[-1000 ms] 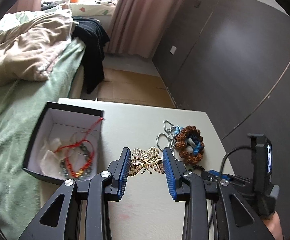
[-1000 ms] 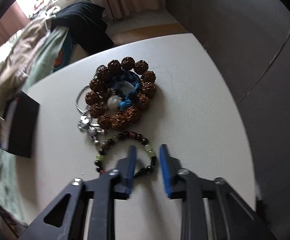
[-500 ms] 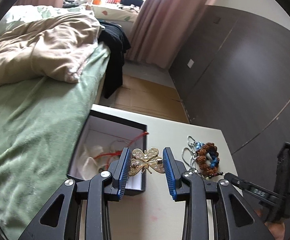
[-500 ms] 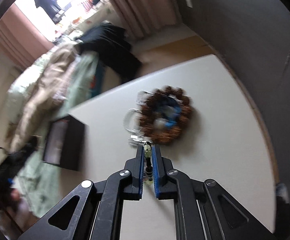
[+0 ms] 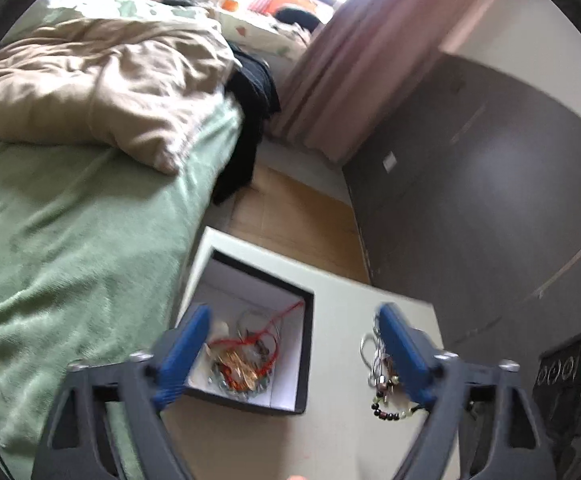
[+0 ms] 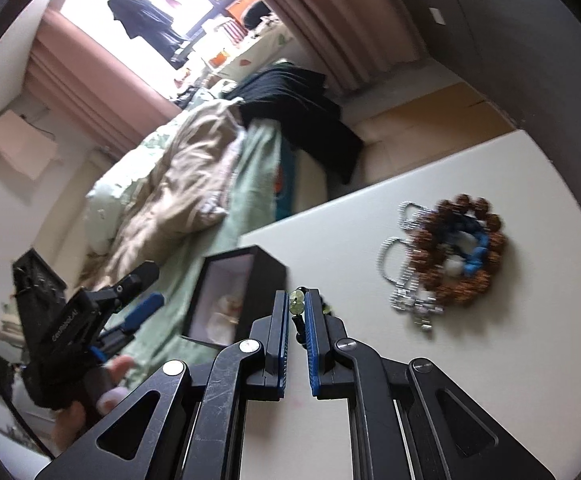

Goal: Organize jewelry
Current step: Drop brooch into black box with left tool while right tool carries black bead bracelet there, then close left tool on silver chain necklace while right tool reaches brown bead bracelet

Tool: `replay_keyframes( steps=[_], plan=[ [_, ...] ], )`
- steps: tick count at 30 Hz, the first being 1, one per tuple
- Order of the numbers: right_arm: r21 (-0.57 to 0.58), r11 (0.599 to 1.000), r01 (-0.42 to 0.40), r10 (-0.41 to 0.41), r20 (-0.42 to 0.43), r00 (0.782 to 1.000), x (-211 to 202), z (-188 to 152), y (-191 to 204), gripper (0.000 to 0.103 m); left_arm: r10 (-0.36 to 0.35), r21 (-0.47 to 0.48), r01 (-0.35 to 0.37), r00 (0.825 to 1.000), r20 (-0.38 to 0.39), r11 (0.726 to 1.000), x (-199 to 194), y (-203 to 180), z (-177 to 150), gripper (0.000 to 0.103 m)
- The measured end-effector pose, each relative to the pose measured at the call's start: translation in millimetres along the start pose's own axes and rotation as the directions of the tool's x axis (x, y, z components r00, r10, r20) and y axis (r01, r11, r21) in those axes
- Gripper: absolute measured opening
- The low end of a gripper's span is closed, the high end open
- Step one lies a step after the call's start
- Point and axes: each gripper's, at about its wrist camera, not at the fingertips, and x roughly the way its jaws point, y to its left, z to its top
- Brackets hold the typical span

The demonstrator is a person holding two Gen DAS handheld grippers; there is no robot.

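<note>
My left gripper [image 5: 292, 312] hovers over the black box [image 5: 306, 344] with the white lining. Its jaws are opening, with nothing between them. The gold butterfly brooch [image 5: 239, 365] lies inside the box on a red cord bracelet [image 5: 250, 340]. My right gripper [image 6: 297, 296] is shut on a dark and green bead bracelet [image 6: 296, 305], held above the table beside the box [image 6: 250, 296]. The bracelet [image 5: 388, 406] also shows hanging in the left wrist view. The left gripper [image 6: 148, 290] appears at the left of the right wrist view.
On the white table [image 6: 354, 360] a brown bead bracelet with a blue cord [image 6: 460, 252] rests against a silver chain [image 6: 400, 276]. A bed with a green blanket [image 5: 70, 260] borders the table's left side. A dark wardrobe [image 5: 490, 200] stands to the right.
My left gripper carried the butterfly brooch left over the box and let it go; it now lies inside. My right gripper shut on the bead bracelet and lifted it.
</note>
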Motion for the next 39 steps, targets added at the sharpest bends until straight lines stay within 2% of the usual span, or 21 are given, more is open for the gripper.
replay_keyframes(
  steps=[2,7,16,21,22,23,24,25,26,29,32,39],
  plan=[
    [-0.002,0.999,-0.034,0.034,0.012,0.999,3,2,6,0.01,0.005,-0.017,-0.005,1.0,0.013,1.0,-3,3,5,0.09],
    [-0.009,0.994,-0.113,0.113,0.047,0.992,10,7,24,0.01,0.025,-0.047,-0.026,1.0,-0.015,0.999,-1,15,13,0.09],
    [-0.011,0.983,-0.185,0.186,0.048,0.981,36,11,49,0.01,0.042,-0.032,-0.043,0.999,-0.018,0.999,4,23,21,0.09],
    [0.02,0.962,-0.272,0.271,0.042,0.962,54,7,63,0.01,0.04,-0.029,-0.041,0.999,-0.018,0.999,2,25,22,0.09],
    [0.021,0.965,-0.262,0.261,0.026,0.965,59,5,66,0.01,0.038,-0.031,-0.038,0.999,-0.017,0.999,1,25,22,0.09],
    [0.029,0.967,-0.252,0.251,0.011,0.968,64,4,67,0.017,0.037,-0.033,-0.038,0.999,-0.017,0.999,0,26,22,0.09],
    [0.049,0.97,-0.239,0.24,-0.016,0.971,70,4,66,0.025,0.038,-0.034,-0.039,0.999,-0.017,0.999,0,26,21,0.09],
    [0.068,0.971,-0.231,0.233,-0.031,0.972,74,3,63,0.041,0.04,-0.035,-0.04,0.999,-0.017,0.999,0,27,21,0.09],
    [0.086,0.973,-0.215,0.218,-0.024,0.976,73,3,58,0.048,0.041,-0.035,-0.041,0.999,-0.016,0.999,-1,27,21,0.09],
    [0.095,0.981,-0.172,0.171,0.01,0.985,61,4,46,0.05,0.042,-0.028,-0.042,0.999,-0.017,0.999,-1,24,19,0.09],
    [0.12,0.979,-0.164,0.161,0.028,0.986,48,7,32,0.05,0.033,-0.013,-0.033,0.999,-0.017,0.999,0,16,16,0.09],
    [0.172,0.982,-0.081,0.071,0.062,0.996,17,12,-2,0.05,0.022,0.069,-0.02,0.999,-0.031,0.997,10,-13,5,0.09]
  ],
)
